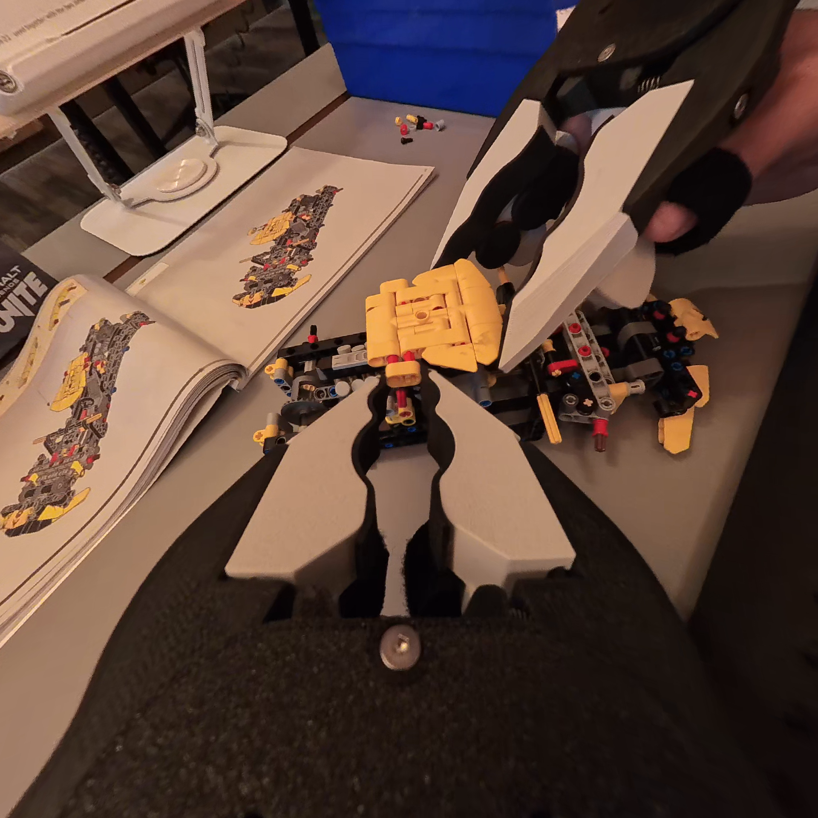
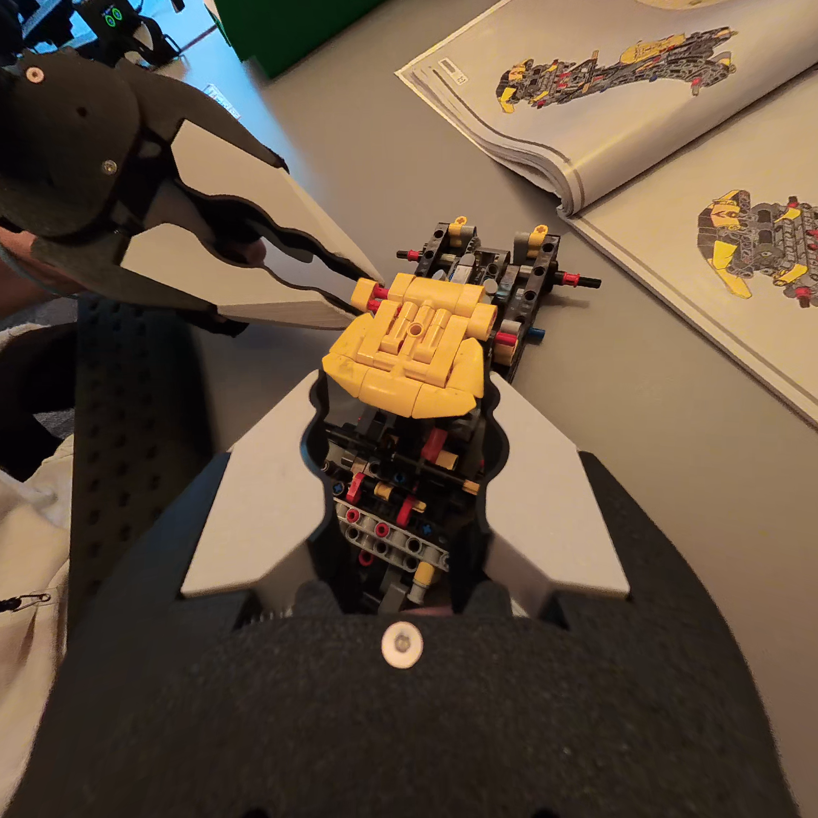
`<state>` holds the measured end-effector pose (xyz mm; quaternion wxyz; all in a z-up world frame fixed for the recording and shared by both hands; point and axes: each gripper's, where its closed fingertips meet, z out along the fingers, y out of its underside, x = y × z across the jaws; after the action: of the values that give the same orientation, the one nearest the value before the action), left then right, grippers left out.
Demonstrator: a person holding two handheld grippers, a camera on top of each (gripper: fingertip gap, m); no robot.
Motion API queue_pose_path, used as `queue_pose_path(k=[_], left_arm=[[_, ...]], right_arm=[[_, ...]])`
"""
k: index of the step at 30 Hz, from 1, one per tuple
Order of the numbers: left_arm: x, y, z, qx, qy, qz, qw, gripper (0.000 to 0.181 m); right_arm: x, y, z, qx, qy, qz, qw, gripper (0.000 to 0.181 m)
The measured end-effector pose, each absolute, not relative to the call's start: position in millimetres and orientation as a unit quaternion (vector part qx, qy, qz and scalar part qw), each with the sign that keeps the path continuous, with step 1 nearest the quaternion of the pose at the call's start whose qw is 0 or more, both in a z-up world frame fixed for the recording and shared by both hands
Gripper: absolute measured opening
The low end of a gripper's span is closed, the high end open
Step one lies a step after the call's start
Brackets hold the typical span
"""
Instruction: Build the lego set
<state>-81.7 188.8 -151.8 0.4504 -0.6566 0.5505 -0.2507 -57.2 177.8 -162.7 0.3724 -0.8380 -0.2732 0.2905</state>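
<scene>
Table (image 2: 597,398), grey, holds open booklet (image 2: 619,146).

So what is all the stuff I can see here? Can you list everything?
Lego car frame: one, black and grey with red, blue and yellow bits, on the table in the middle.
Yellow panel piece: one, yellow, on top of the car frame.
Instruction book: one, open, pale pages with car pictures, beside the frame.
Loose small pieces: a little pile, red, yellow, black and grey, farther back.
Blue bin: one, at the back.
White stand: one, behind the book.
Table: one, grey.
Left gripper: one, grey and black, tips closed on the panel's small yellow end piece.
Right gripper: one, grey and black, open around the panel's edge.
</scene>
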Motion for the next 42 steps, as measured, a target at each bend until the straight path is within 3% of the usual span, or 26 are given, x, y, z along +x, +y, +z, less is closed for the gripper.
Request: queue_pose_path(k=[22, 36, 42], left_arm=[[-80, 196, -154, -0.621, 0.590, -0.300, 0.419, 0.015], [-76, 199, -154, -0.570, 0.595, -0.320, 0.467, 0.014], [-75, 201, -153, -0.551, 0.633, -0.314, 0.444, 0.014]], right_arm=[[-59, 180, -159, -0.829, -0.272, 0.332, 0.358, 0.069], [-58, 181, -159, -0.833, -0.259, 0.343, 0.349, 0.064], [-57, 182, -161, -0.838, -0.274, 0.329, 0.337, 0.064]])
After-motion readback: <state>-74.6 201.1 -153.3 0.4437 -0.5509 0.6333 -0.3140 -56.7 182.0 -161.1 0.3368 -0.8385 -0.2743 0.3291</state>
